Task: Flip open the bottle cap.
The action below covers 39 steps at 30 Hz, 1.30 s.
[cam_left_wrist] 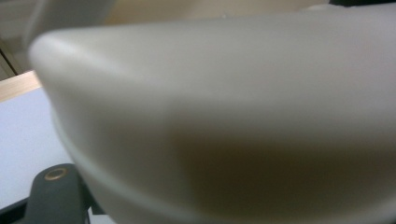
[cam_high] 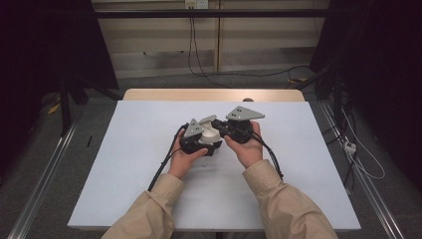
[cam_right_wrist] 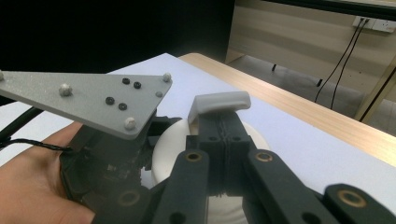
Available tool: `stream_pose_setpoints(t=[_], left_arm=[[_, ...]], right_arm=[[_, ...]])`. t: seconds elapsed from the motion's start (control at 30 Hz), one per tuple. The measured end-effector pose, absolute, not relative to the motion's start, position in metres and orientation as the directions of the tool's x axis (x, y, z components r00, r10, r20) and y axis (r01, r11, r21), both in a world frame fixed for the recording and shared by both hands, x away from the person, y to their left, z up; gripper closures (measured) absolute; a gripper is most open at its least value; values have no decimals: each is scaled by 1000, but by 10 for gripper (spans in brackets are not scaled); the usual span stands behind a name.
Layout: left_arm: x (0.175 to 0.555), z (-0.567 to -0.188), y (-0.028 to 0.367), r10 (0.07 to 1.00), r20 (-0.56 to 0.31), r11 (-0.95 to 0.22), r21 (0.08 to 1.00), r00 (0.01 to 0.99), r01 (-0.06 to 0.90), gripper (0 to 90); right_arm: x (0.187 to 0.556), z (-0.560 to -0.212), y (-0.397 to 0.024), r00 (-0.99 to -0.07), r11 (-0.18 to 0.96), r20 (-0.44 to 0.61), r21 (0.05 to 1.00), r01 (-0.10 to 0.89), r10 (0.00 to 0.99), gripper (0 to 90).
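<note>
A white round container (cam_high: 209, 133) hangs just above the middle of the white table top (cam_high: 139, 194), between both grippers. My left gripper (cam_high: 208, 144) comes in from the left and is shut on the container's near side. In the left gripper view the container's blurred wall (cam_left_wrist: 224, 116) is right against the lens, and one of the dark fingers (cam_left_wrist: 53, 196) shows at the bottom left. My right gripper (cam_right_wrist: 223, 122) is shut on a flat white tab (cam_right_wrist: 219, 105) that stands up from the container (cam_right_wrist: 166, 154). The left gripper's grey plate (cam_right_wrist: 93, 100) lies just to its left.
The white sheet covers a wooden table whose far edge (cam_high: 214, 94) shows bare. Metal rails (cam_high: 45, 174) run along both sides on the floor. Cables (cam_high: 196, 59) hang from a wall socket at the back. Black cables (cam_high: 161, 167) trail from the grippers towards the person.
</note>
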<state>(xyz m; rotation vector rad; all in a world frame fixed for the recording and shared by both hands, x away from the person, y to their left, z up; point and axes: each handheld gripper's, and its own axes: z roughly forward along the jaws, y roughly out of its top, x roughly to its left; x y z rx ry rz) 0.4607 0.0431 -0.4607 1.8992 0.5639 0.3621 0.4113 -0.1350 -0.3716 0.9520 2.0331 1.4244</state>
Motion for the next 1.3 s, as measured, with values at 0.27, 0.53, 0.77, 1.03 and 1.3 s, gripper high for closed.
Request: stream_pose_setpoints(t=[0.27,0.53,0.77,1.03,1.3], left_arm=[[461,-461,43,541,-9,-317,924,841,214,187],[461,-461,43,541,-7,-318,924,841,212,188],[461,-461,43,540,-7,-318,924,841,212,188],[461,-461,43,540,-15,-313,925,842,217,188],[461,-461,43,540,-14,-313,925,841,216,188]], right_arm=[[416,-368,-130,-646,226,-6,939,259,764,893],[419,-367,-127,-647,226,-8,940,254,762,893],[422,-364,-125,-650,232,-15,941,248,759,894],[425,-362,-122,-653,235,-20,941,244,757,893],[427,-361,-121,-655,236,-21,941,241,755,892]])
